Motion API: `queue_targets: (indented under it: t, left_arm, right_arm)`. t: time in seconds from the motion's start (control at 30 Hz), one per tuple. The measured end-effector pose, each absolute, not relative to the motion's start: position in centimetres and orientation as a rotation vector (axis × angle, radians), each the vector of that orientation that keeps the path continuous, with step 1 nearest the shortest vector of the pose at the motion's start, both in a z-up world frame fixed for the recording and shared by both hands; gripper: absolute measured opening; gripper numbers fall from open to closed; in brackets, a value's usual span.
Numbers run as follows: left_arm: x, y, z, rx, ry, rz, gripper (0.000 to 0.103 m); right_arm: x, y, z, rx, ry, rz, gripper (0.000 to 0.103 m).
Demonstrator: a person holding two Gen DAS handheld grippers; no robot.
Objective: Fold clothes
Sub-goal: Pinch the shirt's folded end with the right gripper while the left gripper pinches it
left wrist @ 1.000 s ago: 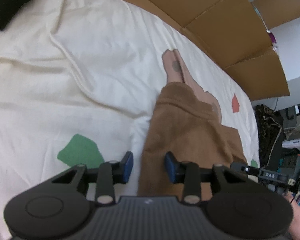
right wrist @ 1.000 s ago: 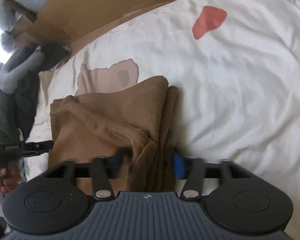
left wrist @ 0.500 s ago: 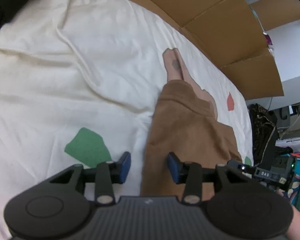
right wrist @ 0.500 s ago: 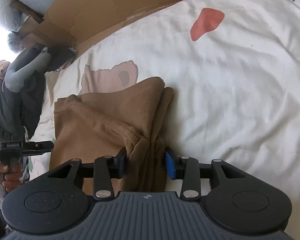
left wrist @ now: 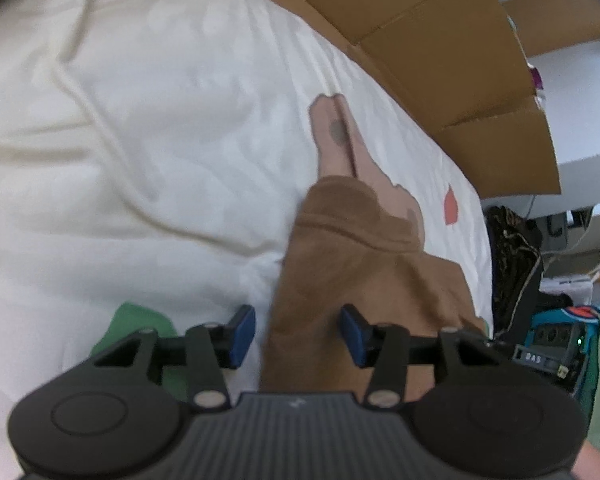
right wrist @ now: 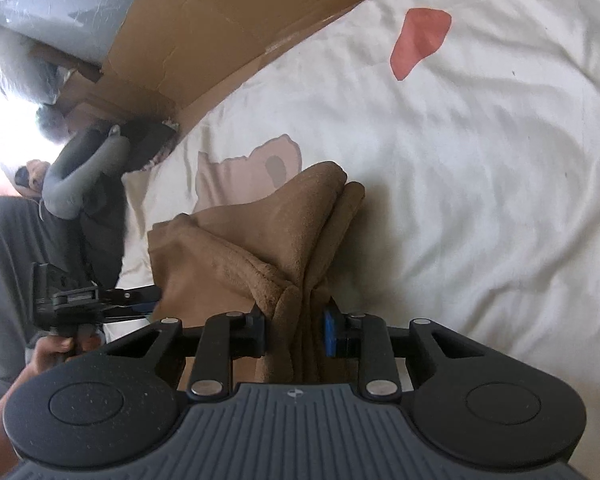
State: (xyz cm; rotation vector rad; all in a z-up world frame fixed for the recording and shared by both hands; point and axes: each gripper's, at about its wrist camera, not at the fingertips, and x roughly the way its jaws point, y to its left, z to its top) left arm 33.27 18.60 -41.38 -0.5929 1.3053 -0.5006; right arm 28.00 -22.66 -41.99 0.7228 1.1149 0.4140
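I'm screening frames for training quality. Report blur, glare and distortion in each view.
Left wrist view: soft motion blur throughout, the cream bedsheet and folded brown fleece garment smeared; fisheye bends the cardboard sheets.
Right wrist view: sharper; blown-out window glare at the left edge; the garment casts a soft shadow on the sheet.

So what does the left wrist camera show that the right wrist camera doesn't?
Only the left wrist view shows the green patch printed on the sheet, beside the left gripper, whose open jaws straddle the garment's edge without pressing it.

Only the right wrist view shows the right gripper, jaws closing on a bunched fold of the garment, and the person's hand holding the other gripper.

Both show the brown garment, the white sheet, its red patch, the tan print and the cardboard behind.
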Motion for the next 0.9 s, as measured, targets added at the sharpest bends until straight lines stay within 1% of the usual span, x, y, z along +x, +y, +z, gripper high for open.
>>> queue_targets:
  t: [0.03,0.07,0.1,0.13,0.23,0.3,0.33,0.37,0.4,0.63,0.9]
  left_arm:
    - [33.4,18.3,-41.3,-0.587,1.307,-0.516,0.043]
    - [33.4,18.1,-41.3,-0.583,1.316,-0.539,0.029]
    - [33.5,17.8,-41.2,-0.587,1.327,-0.577,0.023]
    - [33.6,17.8,-41.0,-0.583,1.322,-0.589,0.022]
    - [33.8,17.8,-40.5,-0.573,1.309,-0.609,0.022]
    - [33.9,18.1,-40.7,-0.571,1.313,-0.582,0.030]
    - [33.8,18.1,-40.9,-0.553,1.319,-0.571,0.033]
    - [33.8,18.1,-41.2,-0.536,1.326,-0.561,0.038]
    - [33.7,18.1,-41.5,-0.536,1.330,-0.565,0.040]
    - [33.1,18.6,-42.9,-0.632,1.307,-0.614,0.043]
    - [34.3,16.6,-43.0,-0.614,1.297,-0.656,0.042]
  right_arm:
    - [27.9,-22.6,-42.0,0.721,1.118,0.405,0.029]
    - [27.8,-22.5,-42.1,0.715,1.124,0.397,0.029]
    - [27.8,-22.4,-42.2,0.708,1.132,0.390,0.030]
    - [27.7,-22.3,-42.3,0.702,1.139,0.384,0.031]
    - [27.8,-22.2,-42.5,0.672,1.149,0.385,0.033]
    - [27.9,-22.2,-42.6,0.644,1.153,0.386,0.036]
    - [28.0,-22.3,-42.6,0.632,1.156,0.387,0.041]
    - [28.1,-22.3,-42.7,0.622,1.157,0.390,0.041]
    - [28.2,-22.3,-42.7,0.614,1.158,0.397,0.041]
    - [28.2,-22.7,-43.4,0.629,1.145,0.441,0.048]
    - [28.5,-21.6,-43.5,0.650,1.120,0.420,0.048]
